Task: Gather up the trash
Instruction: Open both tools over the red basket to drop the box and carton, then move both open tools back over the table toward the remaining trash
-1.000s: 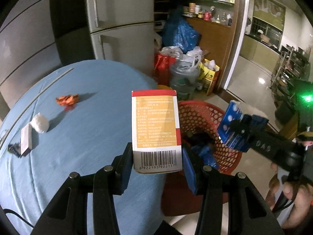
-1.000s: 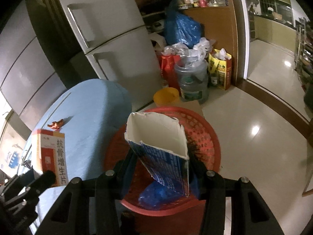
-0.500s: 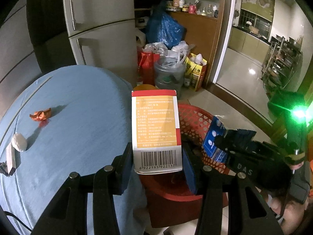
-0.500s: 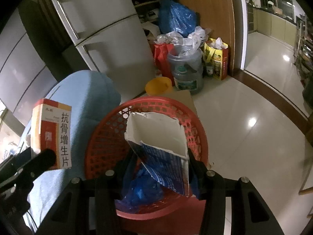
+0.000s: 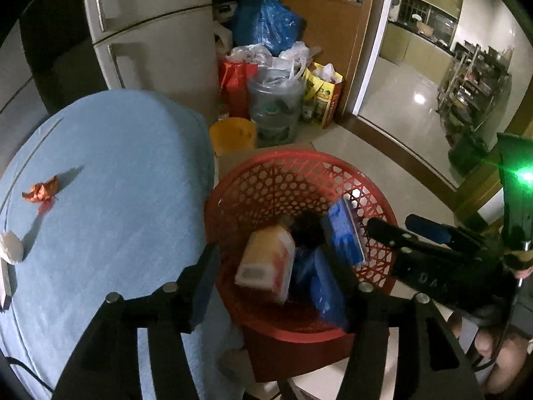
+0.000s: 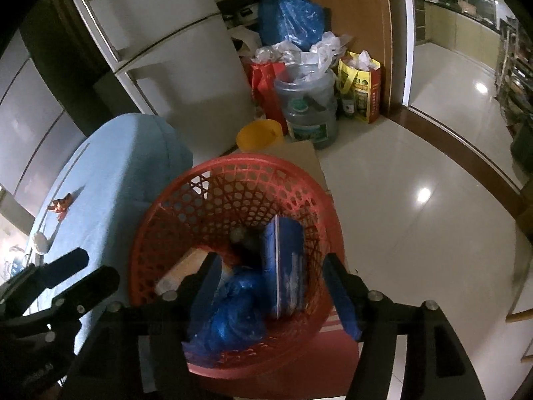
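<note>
Both grippers hang open and empty over the red mesh basket [image 5: 286, 170] [image 6: 233, 166] beside the blue table. My left gripper [image 5: 276, 276] is above the orange and white box [image 5: 266, 263], which lies blurred inside the basket. My right gripper [image 6: 273, 286] is above the blue and white carton [image 6: 286, 260] [image 5: 343, 233], which is also in the basket next to a blue bag [image 6: 233, 310]. On the table [image 5: 116, 200] lie an orange wrapper [image 5: 41, 191] [image 6: 60, 205] and a white wad [image 5: 11, 250] [image 6: 40, 241].
A white fridge [image 5: 150, 33] stands behind the table. A yellow bucket [image 5: 233, 133], a clear water jug [image 5: 276, 113], red and yellow bags and a blue sack [image 5: 266, 23] crowd the floor beyond the basket. Tiled floor [image 6: 416, 200] lies to the right.
Both grippers opened. The orange and white box left my left gripper and the blue carton left my right one; both have dropped into the red basket.
</note>
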The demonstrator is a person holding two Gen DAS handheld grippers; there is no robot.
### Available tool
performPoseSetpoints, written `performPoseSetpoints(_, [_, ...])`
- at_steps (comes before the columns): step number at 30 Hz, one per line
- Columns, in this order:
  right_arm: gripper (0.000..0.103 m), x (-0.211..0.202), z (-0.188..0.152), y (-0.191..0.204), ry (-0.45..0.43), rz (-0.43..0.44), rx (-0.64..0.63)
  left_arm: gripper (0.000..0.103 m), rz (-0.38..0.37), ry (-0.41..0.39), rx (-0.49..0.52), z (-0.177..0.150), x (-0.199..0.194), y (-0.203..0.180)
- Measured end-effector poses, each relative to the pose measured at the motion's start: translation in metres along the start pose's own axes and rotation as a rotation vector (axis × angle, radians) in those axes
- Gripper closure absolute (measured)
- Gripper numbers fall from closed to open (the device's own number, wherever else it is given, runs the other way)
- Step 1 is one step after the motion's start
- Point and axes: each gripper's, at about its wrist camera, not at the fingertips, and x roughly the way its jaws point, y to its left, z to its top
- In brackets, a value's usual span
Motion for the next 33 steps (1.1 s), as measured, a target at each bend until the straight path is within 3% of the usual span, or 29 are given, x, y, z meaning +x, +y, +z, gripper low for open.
performPoseSetpoints(7, [0.036, -0.019, 0.0, -0.001, -0.043, 0.004, 0.014, 0.043, 0.033, -0.048, -0.075, -0.017, -0.034, 0.033])
performPoseSetpoints(14, [0.036, -0.032, -0.008, 0.028, -0.056, 0.045, -0.03, 0.042, 0.084, -0.082, -0.174, -0.048, -0.07, 0.075])
performPoseSetpoints(33, [0.036, -0.037, -0.072, 0.21, 0.012, 0.246, -0.374, 0.042, 0.265, -0.111, -0.619, -0.194, -0.143, 0.235])
